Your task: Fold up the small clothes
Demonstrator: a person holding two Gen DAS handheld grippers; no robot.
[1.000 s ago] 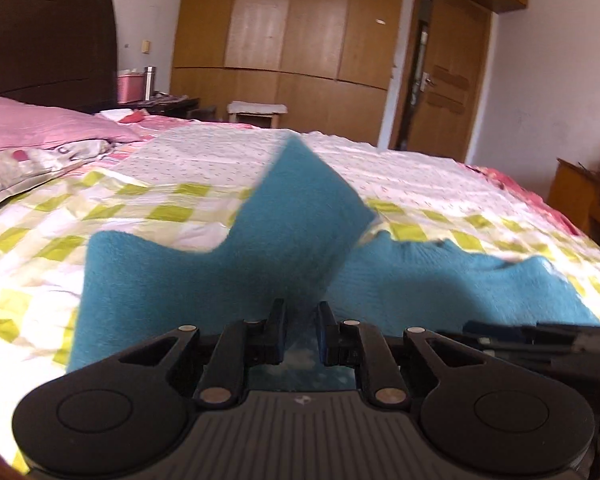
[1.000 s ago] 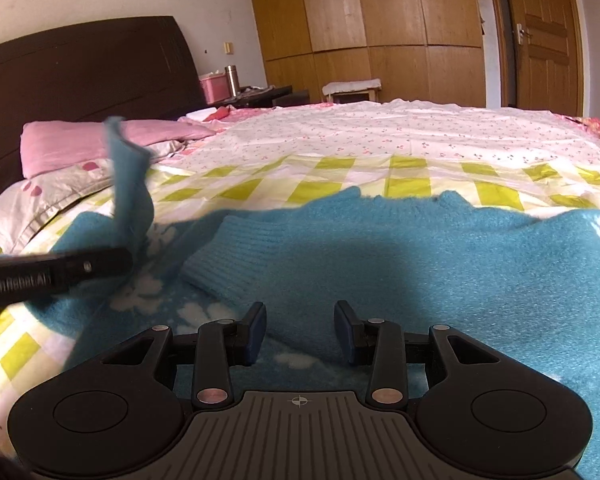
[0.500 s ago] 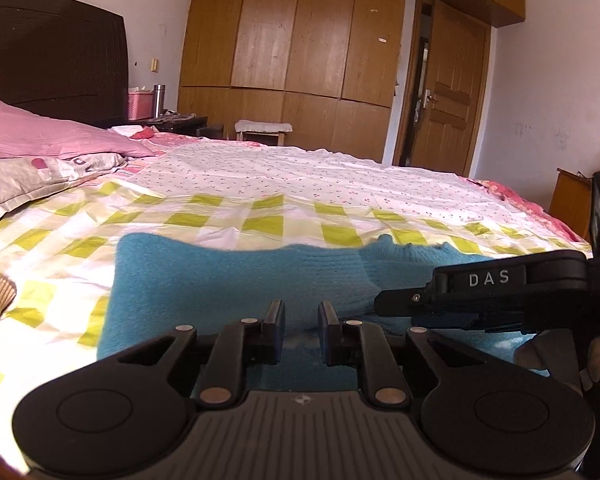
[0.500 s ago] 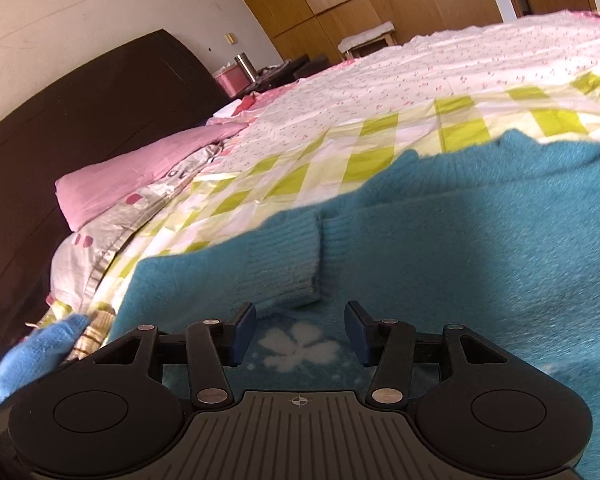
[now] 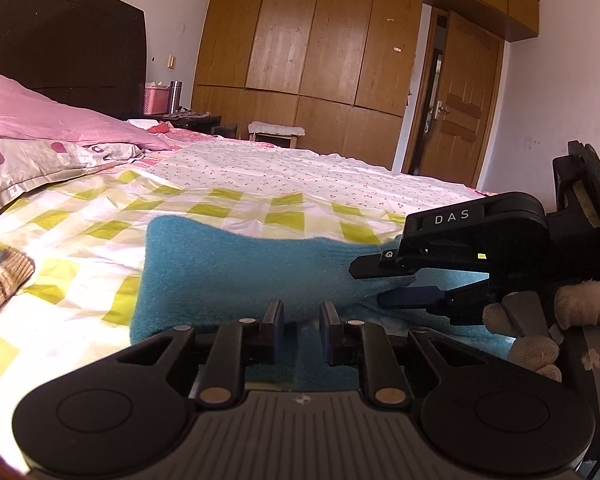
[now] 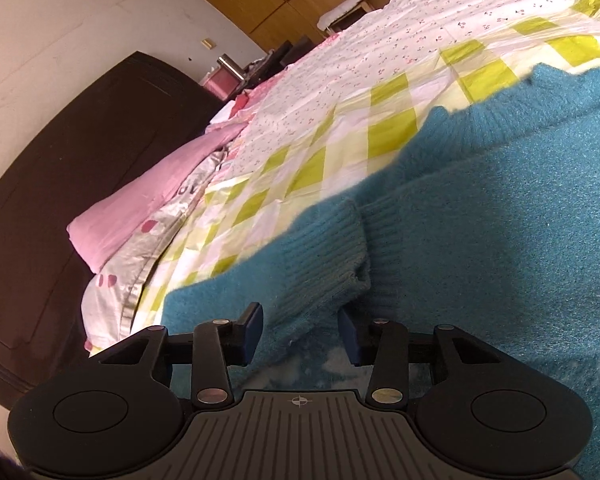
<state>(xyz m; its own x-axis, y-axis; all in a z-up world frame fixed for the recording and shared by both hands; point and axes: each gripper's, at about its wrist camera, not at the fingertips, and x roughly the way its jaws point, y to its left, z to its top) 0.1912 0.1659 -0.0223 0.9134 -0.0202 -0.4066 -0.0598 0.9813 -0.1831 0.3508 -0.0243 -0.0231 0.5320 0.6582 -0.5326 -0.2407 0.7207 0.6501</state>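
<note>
A small teal knit sweater [image 5: 236,276] lies on the checked bedspread [image 5: 100,216], with a sleeve folded over its body. My left gripper [image 5: 302,322] sits low at the sweater's near edge, jaws slightly apart with nothing between them. In the right wrist view the sweater [image 6: 500,240] fills the right side, and the ribbed sleeve cuff [image 6: 324,252] lies just ahead of my right gripper [image 6: 300,330], which is open and empty. The right gripper also shows in the left wrist view [image 5: 388,280], open over the sweater's right part.
Pink pillows [image 5: 40,120] and a dark headboard [image 5: 60,60] are at the left. Folded clothes [image 5: 0,276] lie at the left edge of the bed. A wooden wardrobe [image 5: 340,60], a door [image 5: 460,120] and a nightstand [image 5: 188,120] stand beyond the bed.
The left gripper let go of the raised sleeve, which now lies flat on the sweater. The right gripper tilted and moved close to the sleeve cuff, staying open.
</note>
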